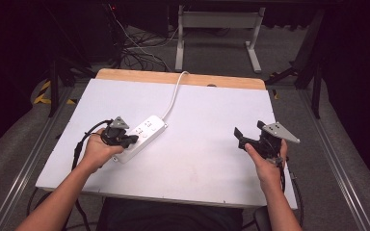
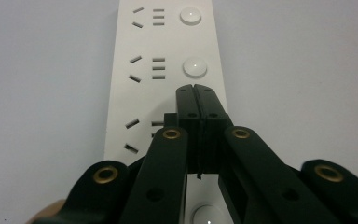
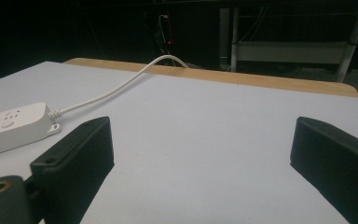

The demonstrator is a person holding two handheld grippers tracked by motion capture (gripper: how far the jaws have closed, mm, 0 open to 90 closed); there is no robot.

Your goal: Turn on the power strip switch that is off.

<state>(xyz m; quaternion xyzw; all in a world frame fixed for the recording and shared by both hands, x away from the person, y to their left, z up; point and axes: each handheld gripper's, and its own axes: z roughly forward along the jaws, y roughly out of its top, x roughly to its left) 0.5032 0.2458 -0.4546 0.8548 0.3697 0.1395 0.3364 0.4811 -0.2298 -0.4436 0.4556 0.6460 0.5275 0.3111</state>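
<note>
A white power strip lies on the left half of the white table; its white cable runs off over the back edge. My left gripper rests over the strip's near end. In the left gripper view its jaws are shut together with nothing between them, the left gripper tips lying over the power strip just below a round button. Whether they press on the strip I cannot tell. My right gripper is held at the right, open and holding nothing. The right gripper faces bare table, with the power strip far left.
A wooden strip borders the table's back edge. Beyond it stand a grey metal frame and loose cables on the floor. Metal rails run along both sides of the table.
</note>
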